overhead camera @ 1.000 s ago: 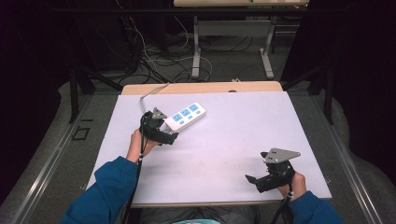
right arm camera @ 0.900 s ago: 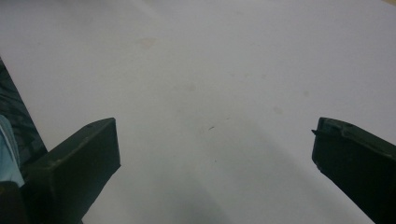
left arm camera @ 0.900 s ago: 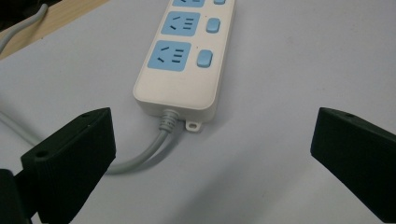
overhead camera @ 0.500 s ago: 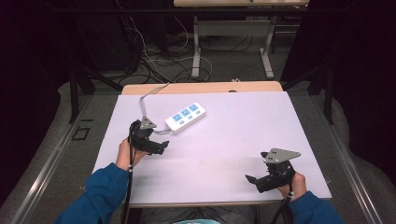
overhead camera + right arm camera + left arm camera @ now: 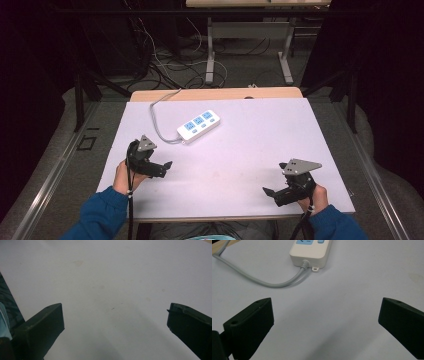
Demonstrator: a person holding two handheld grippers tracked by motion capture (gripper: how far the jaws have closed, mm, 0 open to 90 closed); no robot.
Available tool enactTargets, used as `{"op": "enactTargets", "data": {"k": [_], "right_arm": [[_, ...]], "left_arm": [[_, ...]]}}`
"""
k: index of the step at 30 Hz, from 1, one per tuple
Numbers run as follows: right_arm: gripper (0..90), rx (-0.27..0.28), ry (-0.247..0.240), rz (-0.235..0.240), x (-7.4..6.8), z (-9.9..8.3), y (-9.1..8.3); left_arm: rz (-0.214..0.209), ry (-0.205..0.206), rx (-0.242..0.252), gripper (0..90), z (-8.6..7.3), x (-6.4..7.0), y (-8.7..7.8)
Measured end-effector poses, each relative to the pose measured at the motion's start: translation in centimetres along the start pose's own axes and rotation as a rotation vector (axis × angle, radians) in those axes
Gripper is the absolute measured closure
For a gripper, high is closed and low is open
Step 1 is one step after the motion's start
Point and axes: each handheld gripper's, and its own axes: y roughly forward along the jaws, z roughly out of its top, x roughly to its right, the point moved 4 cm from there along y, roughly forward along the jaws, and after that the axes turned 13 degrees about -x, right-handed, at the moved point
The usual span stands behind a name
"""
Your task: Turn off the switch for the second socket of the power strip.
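Note:
A white power strip [image 5: 199, 126] with blue sockets lies at the back middle of the white table sheet [image 5: 250, 145]. Its grey cable [image 5: 157, 122] curls off the far edge. My left gripper [image 5: 159, 161] is open and empty, held at the near left and pointing toward the strip, a short way from it. In the left gripper view the strip's cable end [image 5: 310, 251] sits ahead, beyond my left gripper [image 5: 325, 322], whose jaws stand wide apart. My right gripper [image 5: 274, 179] is open over bare sheet at the near right. Nothing lies inside my right gripper [image 5: 115, 325].
The sheet covers a wooden table whose far edge [image 5: 220, 94] shows as a tan strip. Beyond it are table legs [image 5: 211, 55] and loose cables [image 5: 155, 65] on the floor. A blue sleeve [image 5: 100, 215] comes in at the bottom left.
My left gripper has drawn back from the power strip, toward the near left of the table. The strip and the right gripper have stayed where they were.

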Motion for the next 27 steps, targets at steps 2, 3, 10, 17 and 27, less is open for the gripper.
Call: {"op": "enactTargets", "data": {"k": [2,3,10,17,27], "right_arm": [[0.4,0.001,-0.006,-0.003,0.1,0.0,0.0],[0.4,-0.001,0.003,-0.001,0.0,0.0,0.0],[0.4,-0.001,-0.005,-0.002,0.0,0.0,0.1],[0.4,-0.003,0.001,0.001,0.0,0.0,0.1],[0.4,-0.004,0.006,0.001,-0.1,0.0,0.1]], "left_arm": [[0.004,-0.006,0.012,0.2,-0.3,0.0,-0.2],[0.005,-0.008,0.01,0.2,-0.5,0.1,-0.4],[0.01,-0.006,0.011,0.2,-1.9,0.3,-1.1],[0.012,0.004,0.01,0.2,-3.3,0.5,-1.7],[0.008,-0.001,0.032,0.2,-4.8,0.9,-2.5]]}}
